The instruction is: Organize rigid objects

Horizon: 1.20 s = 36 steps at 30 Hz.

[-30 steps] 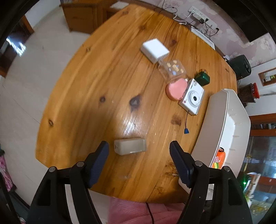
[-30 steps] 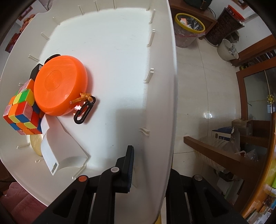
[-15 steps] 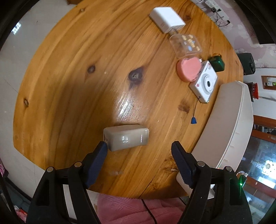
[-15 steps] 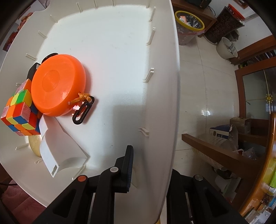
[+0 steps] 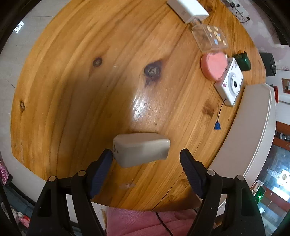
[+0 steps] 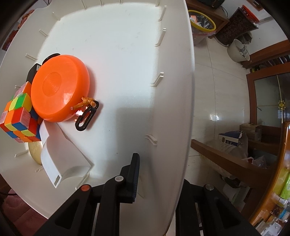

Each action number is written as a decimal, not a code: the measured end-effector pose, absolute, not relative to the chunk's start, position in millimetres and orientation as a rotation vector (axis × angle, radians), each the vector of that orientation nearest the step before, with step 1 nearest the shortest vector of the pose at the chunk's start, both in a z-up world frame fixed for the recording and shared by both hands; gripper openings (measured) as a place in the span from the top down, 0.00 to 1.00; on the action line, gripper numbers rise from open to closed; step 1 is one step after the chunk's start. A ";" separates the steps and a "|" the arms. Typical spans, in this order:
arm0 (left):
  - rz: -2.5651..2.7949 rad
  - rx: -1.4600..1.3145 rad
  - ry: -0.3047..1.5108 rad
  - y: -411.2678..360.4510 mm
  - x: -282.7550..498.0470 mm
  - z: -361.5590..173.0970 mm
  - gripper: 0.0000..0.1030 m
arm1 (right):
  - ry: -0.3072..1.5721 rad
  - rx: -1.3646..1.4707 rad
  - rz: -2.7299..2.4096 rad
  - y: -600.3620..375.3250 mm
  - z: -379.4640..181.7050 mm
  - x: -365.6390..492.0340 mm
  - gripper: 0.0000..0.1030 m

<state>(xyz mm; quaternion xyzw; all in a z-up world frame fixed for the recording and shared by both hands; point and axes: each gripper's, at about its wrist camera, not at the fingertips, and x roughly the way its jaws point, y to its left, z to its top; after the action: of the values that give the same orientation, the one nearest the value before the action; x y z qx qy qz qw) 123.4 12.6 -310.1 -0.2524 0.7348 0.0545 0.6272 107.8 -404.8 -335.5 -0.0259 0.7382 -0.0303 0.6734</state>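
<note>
A pale grey rectangular box lies on the round wooden table, near its front edge. My left gripper hangs just above the box, open, pointing steeply down. Its left pad sits close beside the box's left end, and its right pad stands well clear of the right end. My right gripper is shut on the side wall of the white bin, one finger inside and the other hidden outside. An orange disc, a colour cube and a white plastic piece lie in the bin.
At the table's far right lie a white box, a clear case, a pink round piece, a white camera with a blue-tipped cord, and a green item. The bin stands at the table's right.
My left gripper has sunk toward the grey box, which now sits between its fingers and looks much larger. The right gripper has kept its hold on the bin wall.
</note>
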 end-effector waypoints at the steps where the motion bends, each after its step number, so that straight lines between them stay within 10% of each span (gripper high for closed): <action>1: 0.125 -0.573 1.689 11.7 123.3 -310.9 0.24 | 1.661 -0.059 -0.068 -404.4 -335.8 108.3 0.81; 36: -0.027 -0.321 1.539 -77.0 134.4 -226.0 0.36 | 1.612 -0.113 -0.014 -391.8 -324.0 95.5 0.81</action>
<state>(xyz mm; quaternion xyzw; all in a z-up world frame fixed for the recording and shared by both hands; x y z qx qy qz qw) 134.4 -77.0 -226.0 -0.1447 0.6925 -0.0123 0.7066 95.5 -391.8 -324.0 -0.0504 0.7211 -0.0064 0.6910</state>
